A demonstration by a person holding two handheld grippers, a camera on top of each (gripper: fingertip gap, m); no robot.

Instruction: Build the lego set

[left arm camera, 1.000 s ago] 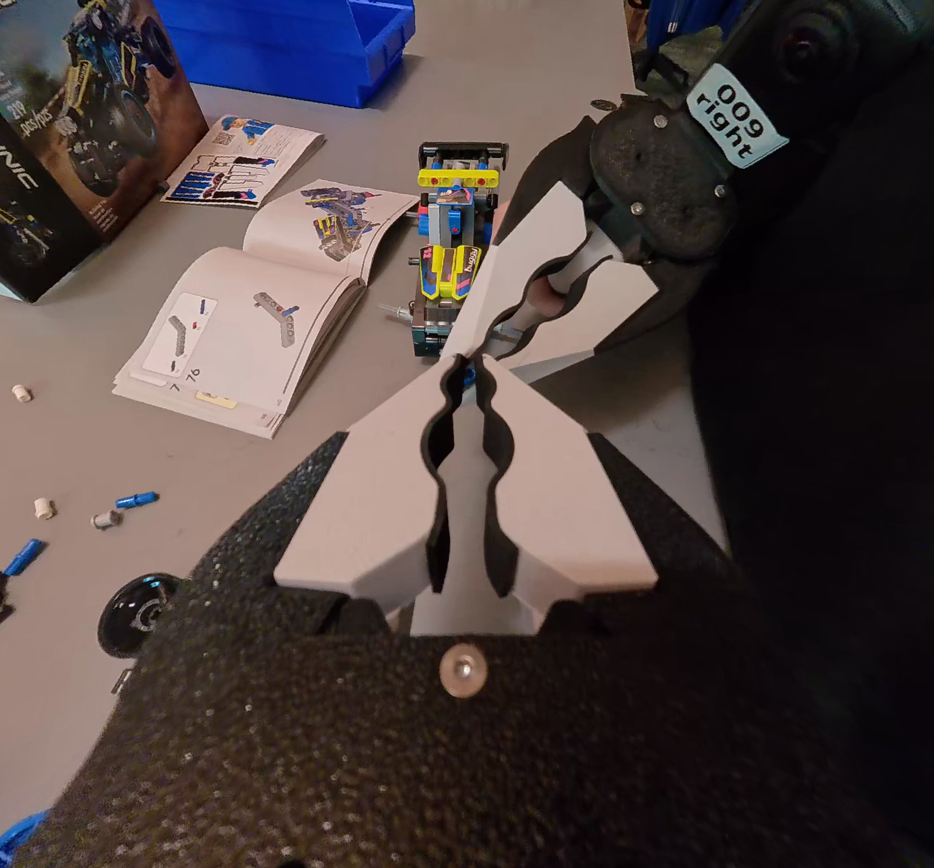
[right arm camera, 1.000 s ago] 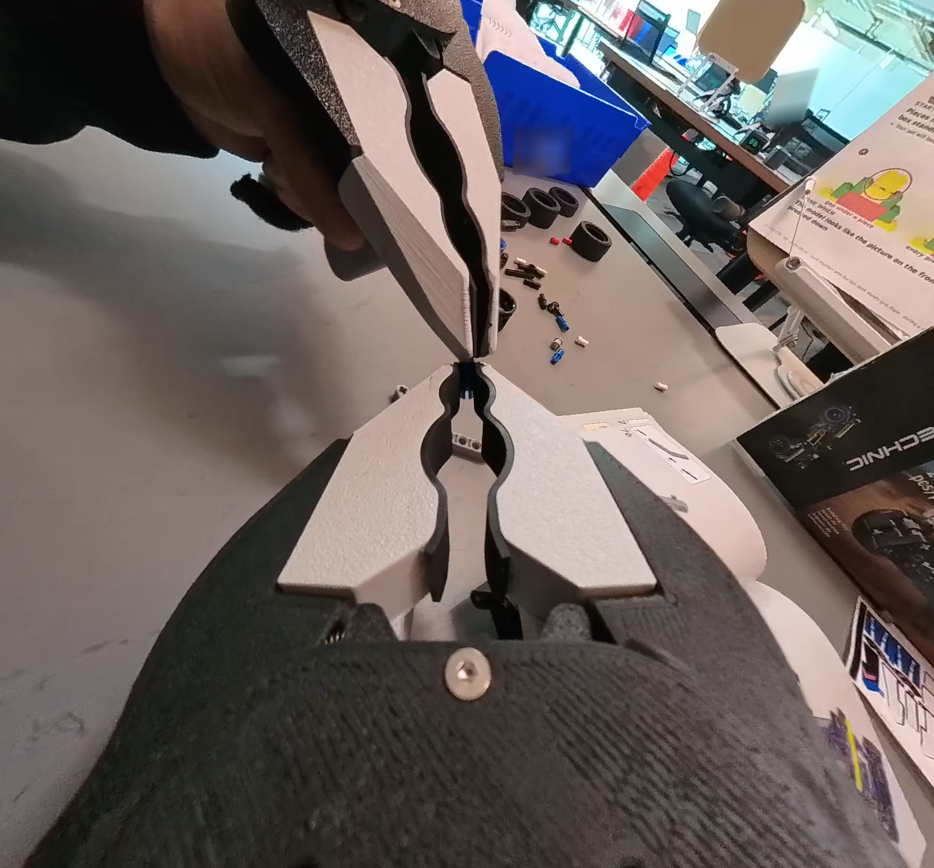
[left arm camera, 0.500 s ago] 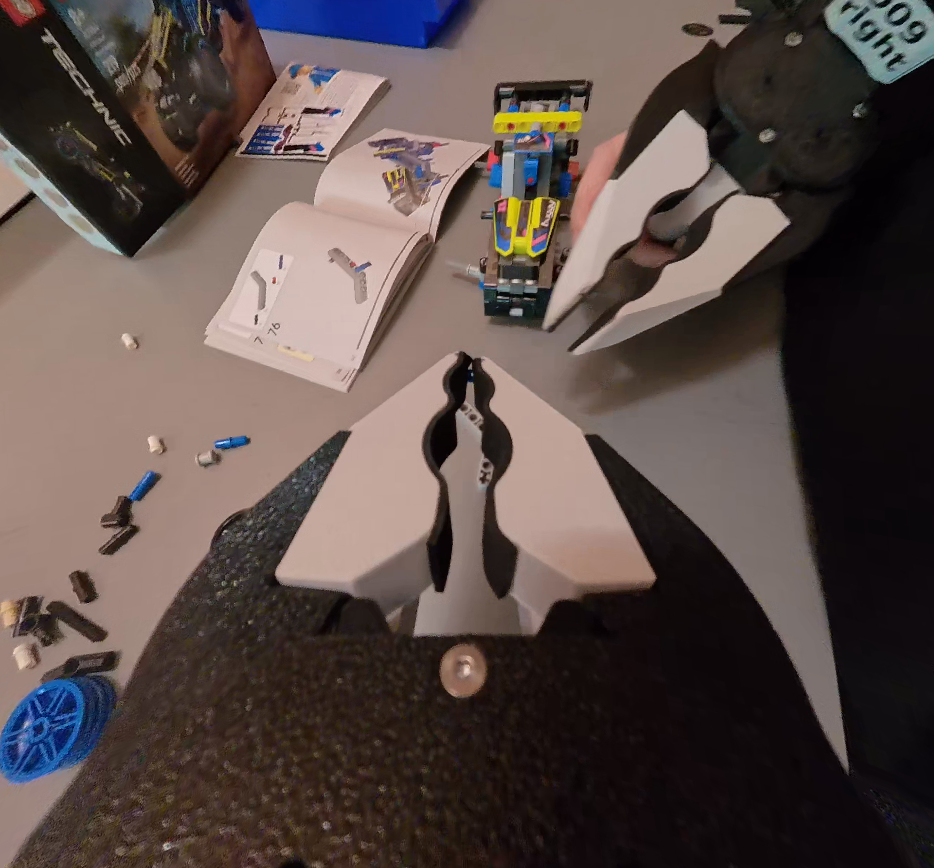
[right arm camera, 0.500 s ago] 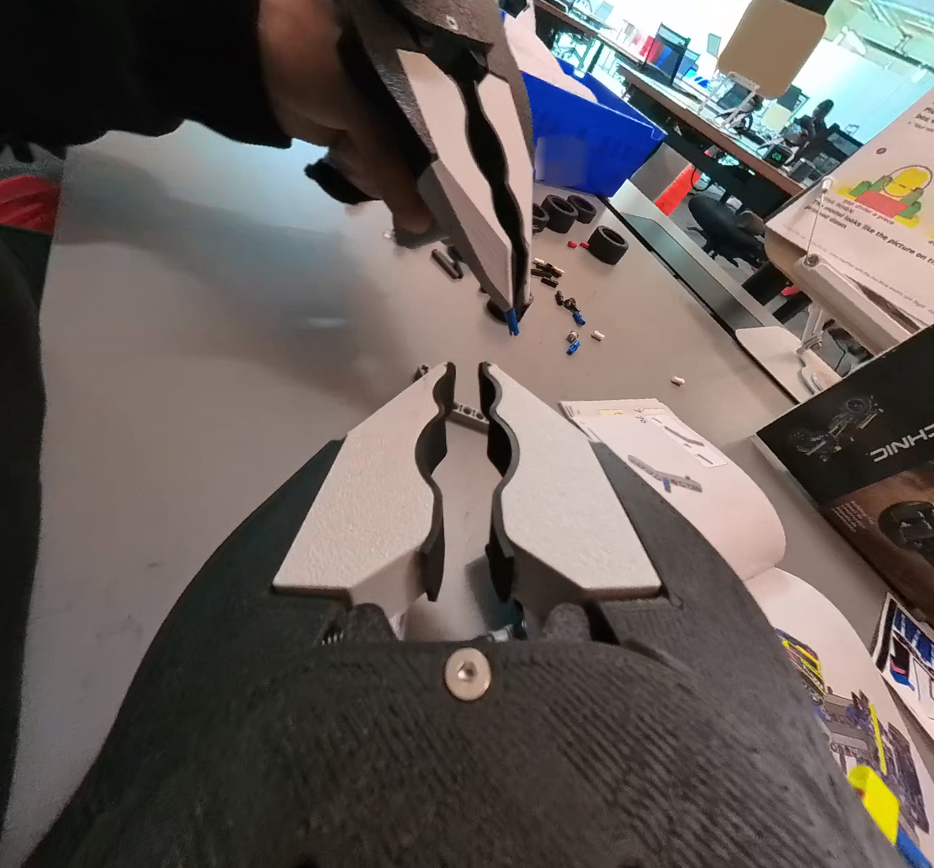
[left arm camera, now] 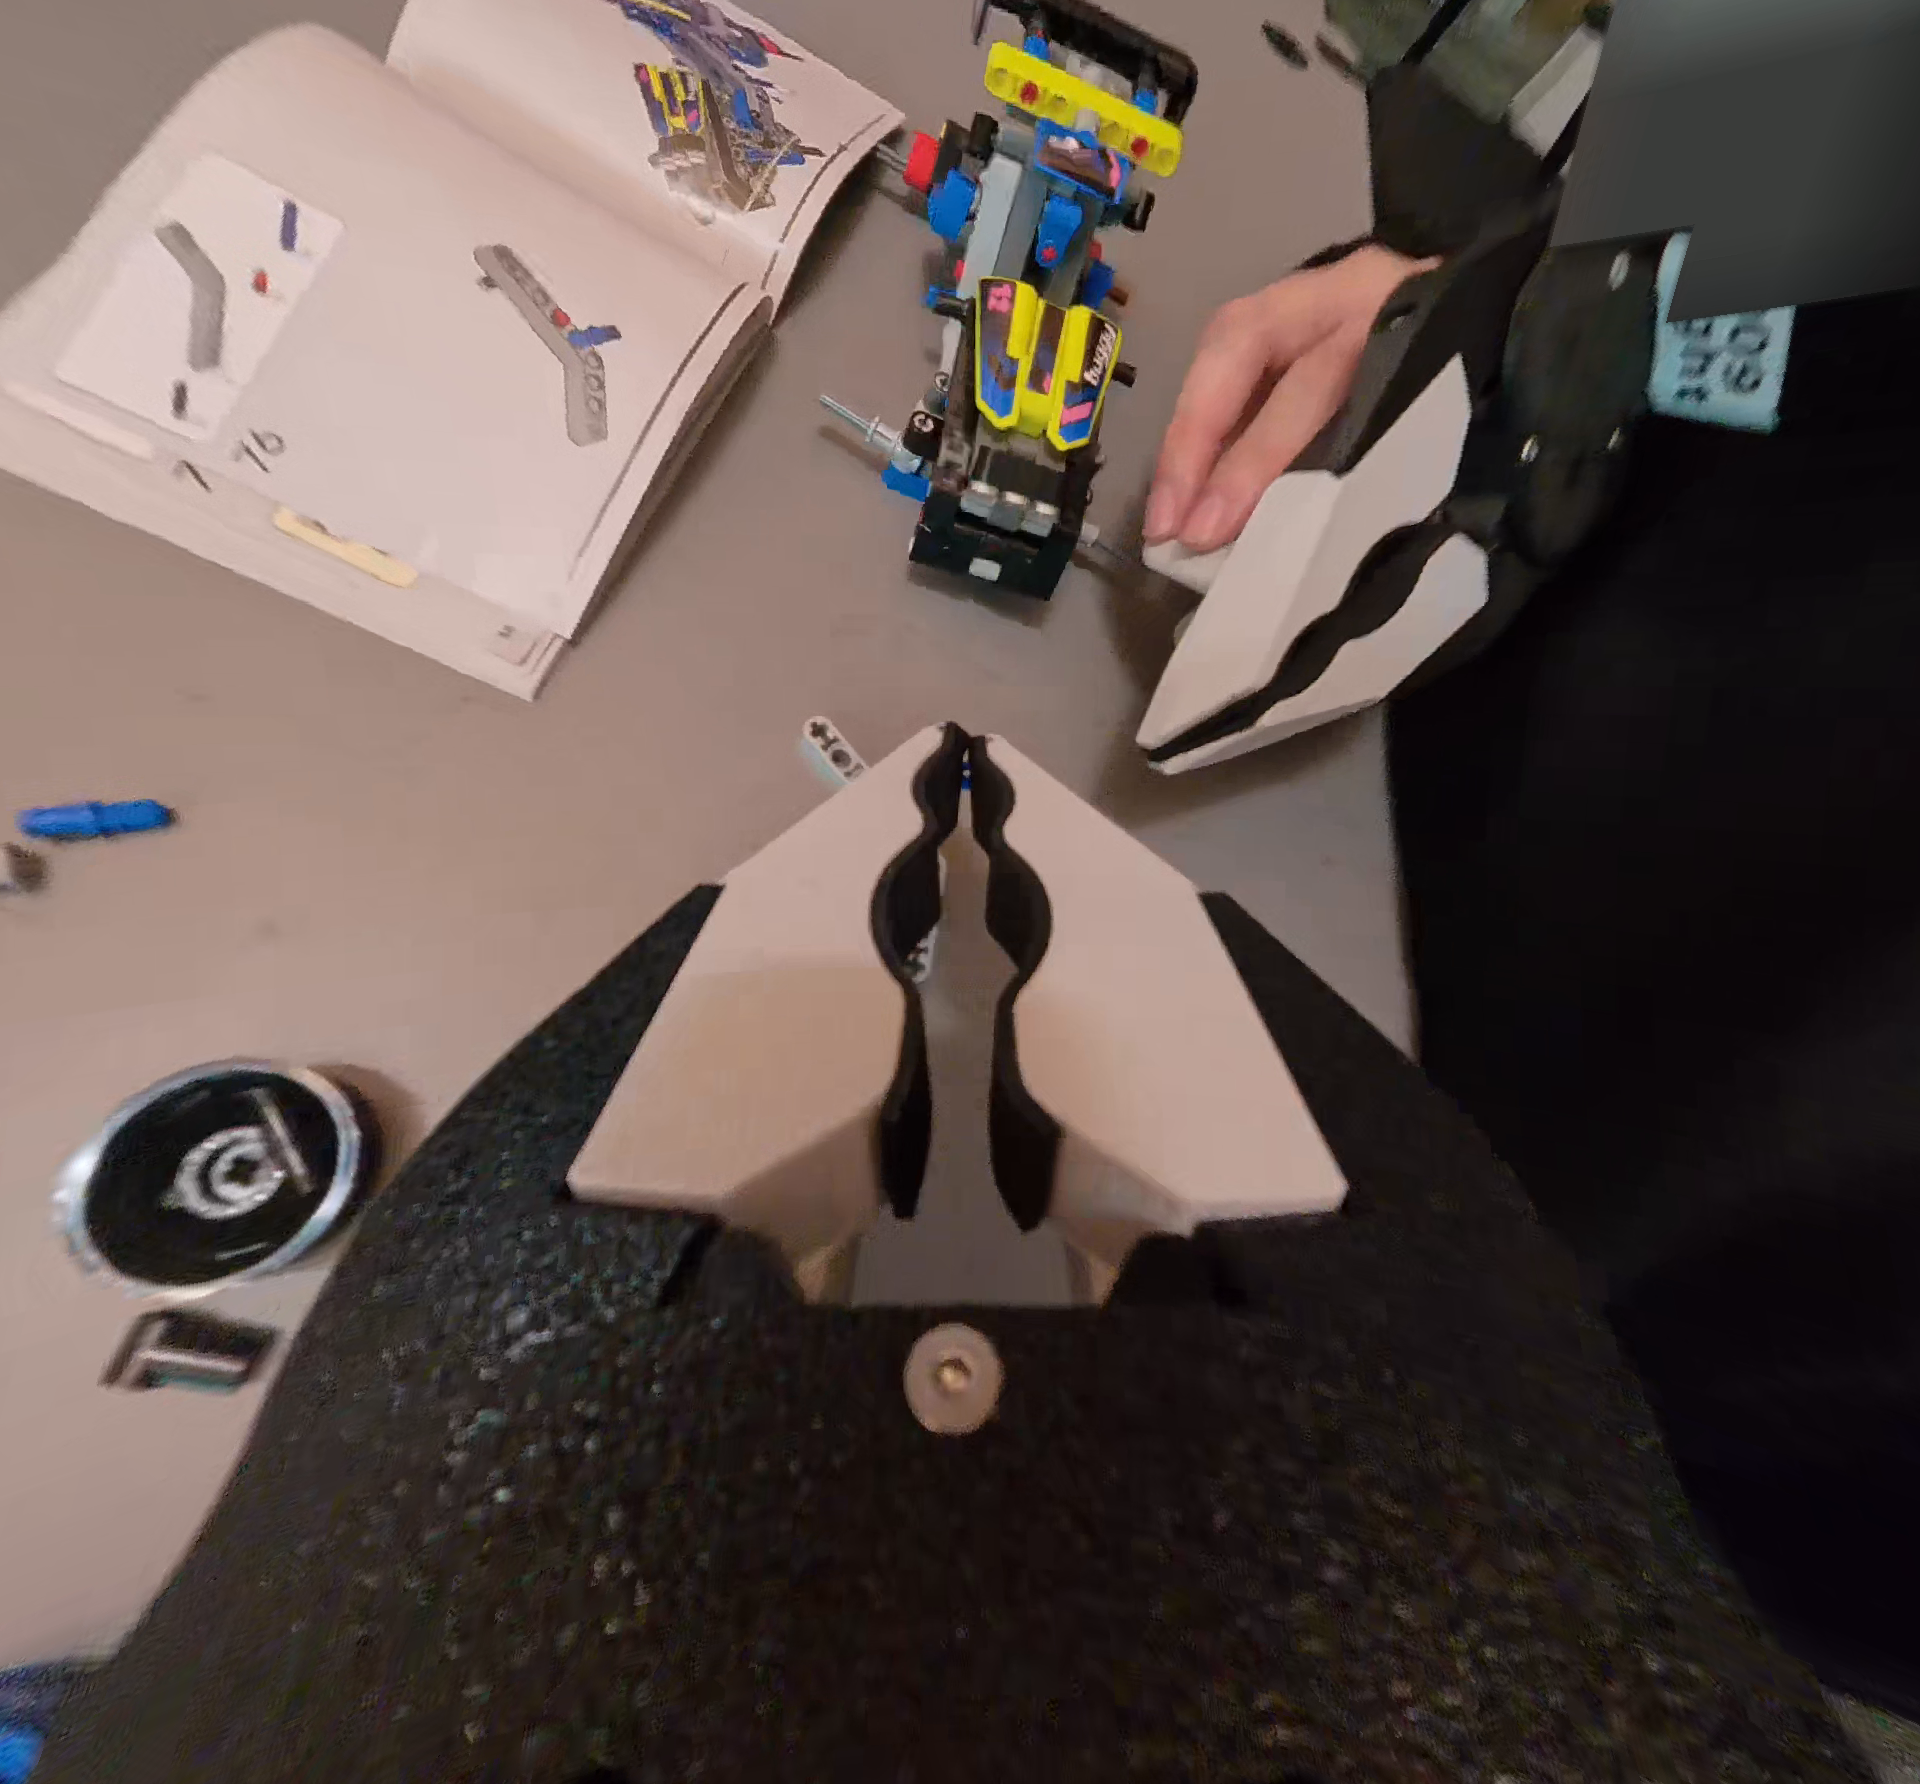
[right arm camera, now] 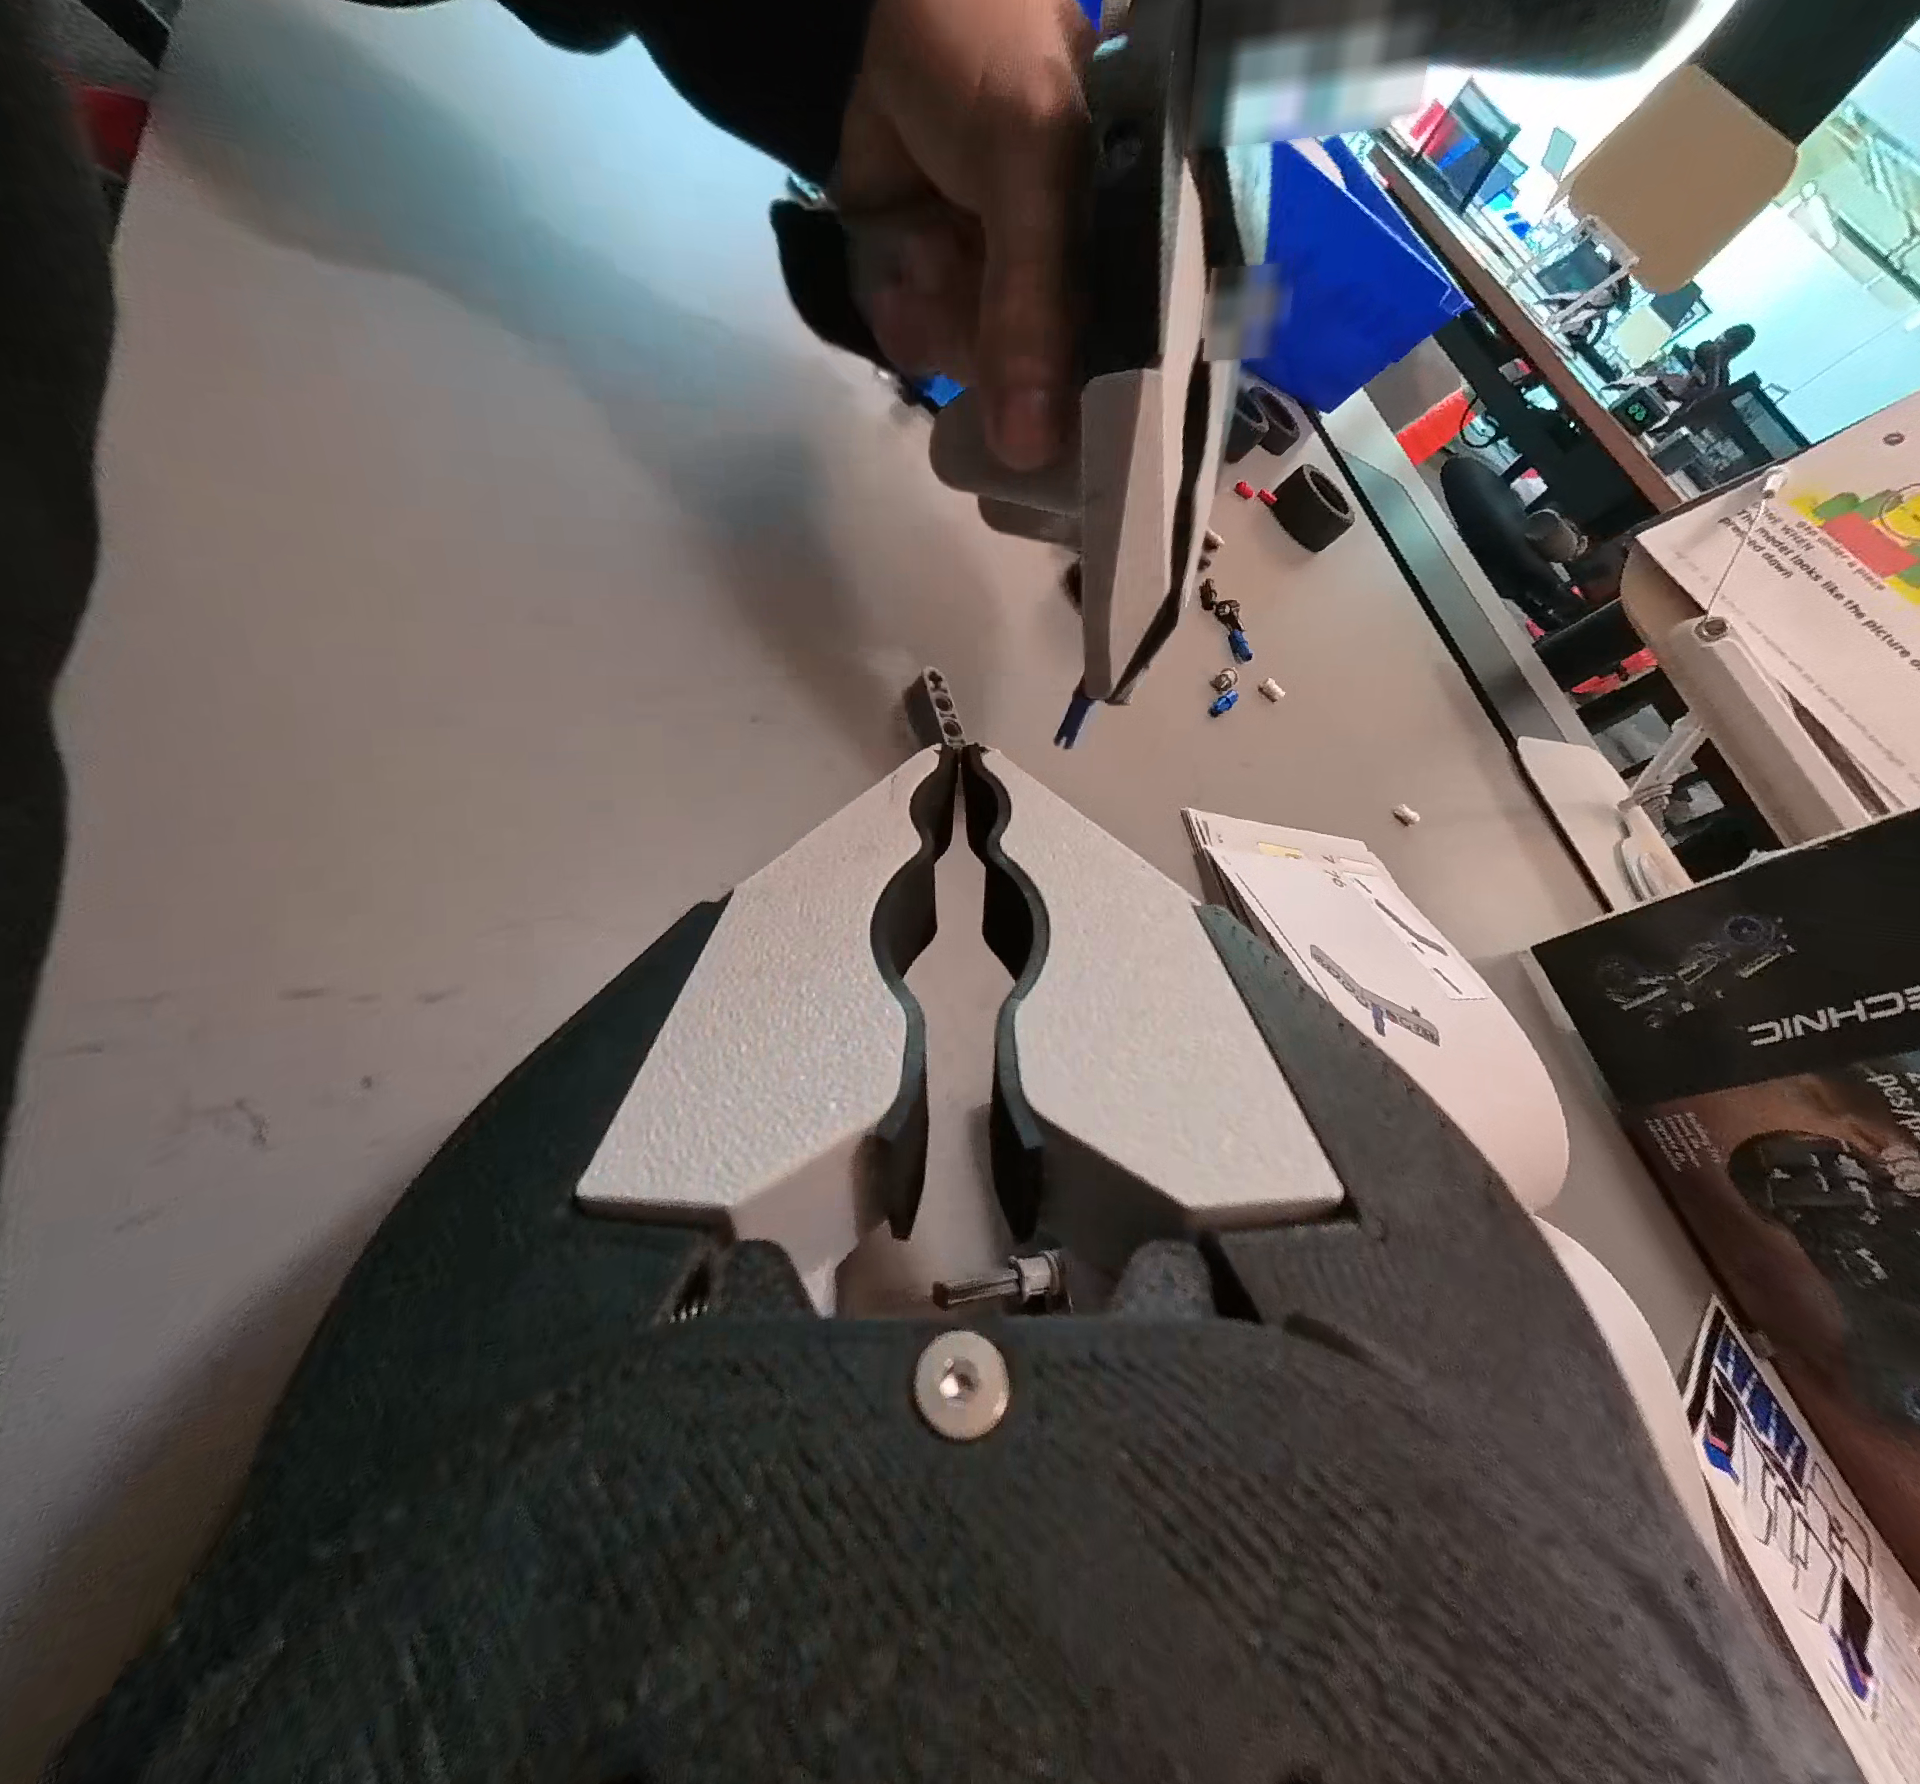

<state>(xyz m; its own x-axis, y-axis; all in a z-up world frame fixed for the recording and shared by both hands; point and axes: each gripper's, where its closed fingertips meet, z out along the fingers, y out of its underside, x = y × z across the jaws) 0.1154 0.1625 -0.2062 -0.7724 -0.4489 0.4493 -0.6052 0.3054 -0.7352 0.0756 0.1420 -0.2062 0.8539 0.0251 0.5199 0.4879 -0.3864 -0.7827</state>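
Desk point(left arm camera: 312, 924) grey, carrying open instruction booklet point(left arm camera: 436, 280) and brick-built car point(left arm camera: 1039, 300) beside it. Left claw point(right arm camera: 1117, 690) pressed together, pinching a blue pin point(right arm camera: 1075, 718) above the desk. Right claw point(right arm camera: 961, 749) closed – tips at a small grey beam point(right arm camera: 940, 708); grip unclear.

Two wrist cameras are looking forward along their own grippers, close above a grey table point(left arm camera: 312, 903).

The left wrist view is tilting steeply down. Its left gripper point(left arm camera: 961, 747) is filling the lower centre; an open instruction booklet point(left arm camera: 447, 280) is lying upper left, a toy buggy model point(left arm camera: 1039, 280) upper centre, and the right gripper point(left arm camera: 1174, 747) is entering from the right.

The right wrist view is sitting lower, facing across the table toward bright windows upper right. Its fingers are filling the lower centre; the left gripper point(right arm camera: 1117, 690) is hanging at upper centre.

Both views are sharing the booklet point(right arm camera: 1382, 965), the table point(right arm camera: 416, 695) and a small grey beam point(left arm camera: 831, 747) point(right arm camera: 940, 706) by the fingertips.
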